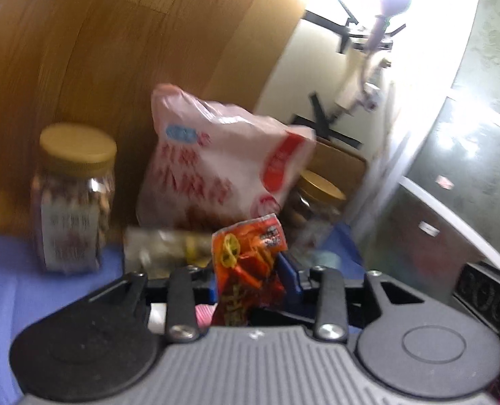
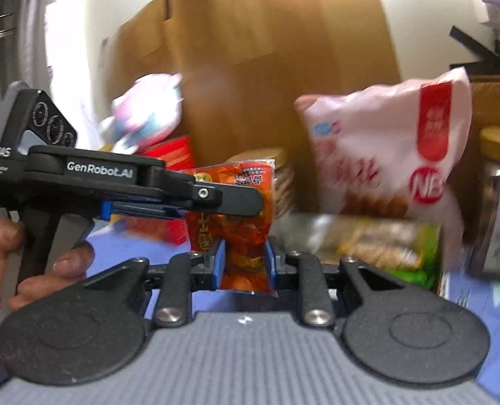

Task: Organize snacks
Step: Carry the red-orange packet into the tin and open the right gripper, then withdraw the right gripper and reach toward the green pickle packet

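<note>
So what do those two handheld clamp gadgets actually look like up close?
Each gripper is black plastic with a ribbed grey body, two round black discs, screwed linkage bars and blue pads on the fingers. The left gripper has white "GenRobot.AI" lettering, a pistol-style handle and a grey head with three round lenses. The right gripper looks the same. The hand shows a dark red sleeve.

Motion blur, blown-out window glare, fisheye warping

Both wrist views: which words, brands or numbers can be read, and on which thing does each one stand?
"GenRobot.AI": on the side of the left tongs.
"NB", partly cut off: in the red circle on the pink bag.
Orange snack packet, jar label: print is too blurred to read.
</note>
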The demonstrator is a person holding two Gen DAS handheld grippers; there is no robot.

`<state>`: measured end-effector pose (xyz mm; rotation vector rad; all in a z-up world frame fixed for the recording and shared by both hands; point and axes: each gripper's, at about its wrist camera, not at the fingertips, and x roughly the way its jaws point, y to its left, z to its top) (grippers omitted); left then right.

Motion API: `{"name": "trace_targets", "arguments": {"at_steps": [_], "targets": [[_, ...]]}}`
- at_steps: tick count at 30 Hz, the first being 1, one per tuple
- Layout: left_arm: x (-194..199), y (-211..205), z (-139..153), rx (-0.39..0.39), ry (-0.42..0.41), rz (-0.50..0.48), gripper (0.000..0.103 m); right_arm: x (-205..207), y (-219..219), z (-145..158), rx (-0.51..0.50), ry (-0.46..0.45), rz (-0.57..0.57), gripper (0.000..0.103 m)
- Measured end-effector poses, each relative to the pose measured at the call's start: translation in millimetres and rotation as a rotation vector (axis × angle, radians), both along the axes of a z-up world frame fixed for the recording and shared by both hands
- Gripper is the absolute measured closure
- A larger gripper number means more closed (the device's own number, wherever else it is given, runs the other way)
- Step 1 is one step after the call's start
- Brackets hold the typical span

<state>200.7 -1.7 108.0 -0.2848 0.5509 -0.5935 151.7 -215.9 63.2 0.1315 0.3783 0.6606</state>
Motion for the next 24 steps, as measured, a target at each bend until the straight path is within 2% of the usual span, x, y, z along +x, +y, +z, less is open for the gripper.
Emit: {"name": "trace_targets", "arguments": {"at_steps": [2, 5, 8, 11, 13, 18, 21, 24], "targets": [[19.6, -5.3, -5.1, 0.034, -0.003, 0.031, 0.067, 20.0, 0.3, -4.5, 0.006, 0.006, -0.029, 0.075], [41.4, -8.3, -20.8, 0.077, 0.04, 0.071, 0.062, 46.5, 5.8, -18.3, 0.005, 0.057, -0.053, 0.075], [49.4, -12.2, -36.2, 0.144, 0.079, 0.118, 0.057, 58.2, 15.7, -30.4, -0.03, 0.088, -0.068, 0.068], [48.1, -15.8, -44.7, 0.198, 0.081, 0.14, 0.053, 53.2, 17.7, -36.5, -0.063, 0.063, -0.095, 0.058], [44.1, -15.3, -44.7, 0.205, 0.076, 0.15, 0.052, 50.8, 15.2, -35.6, -0.059, 0.052, -0.11, 0.055], [29.6, -12.9, -26.3, 0.211, 0.027, 0.18, 0.049, 35.3, -0.3, -24.1, 0.001, 0.041, -0.146, 0.055], [7.1, -5.3, -10.6, 0.188, 0.001, 0.189, 0.049, 13.1, -12.3, -18.5, 0.036, 0.042, -0.149, 0.055], [-25.9, 5.0, -4.1, 0.158, -0.009, 0.177, 0.049, -16.5, -26.9, -19.4, 0.074, 0.08, -0.132, 0.052]]}}
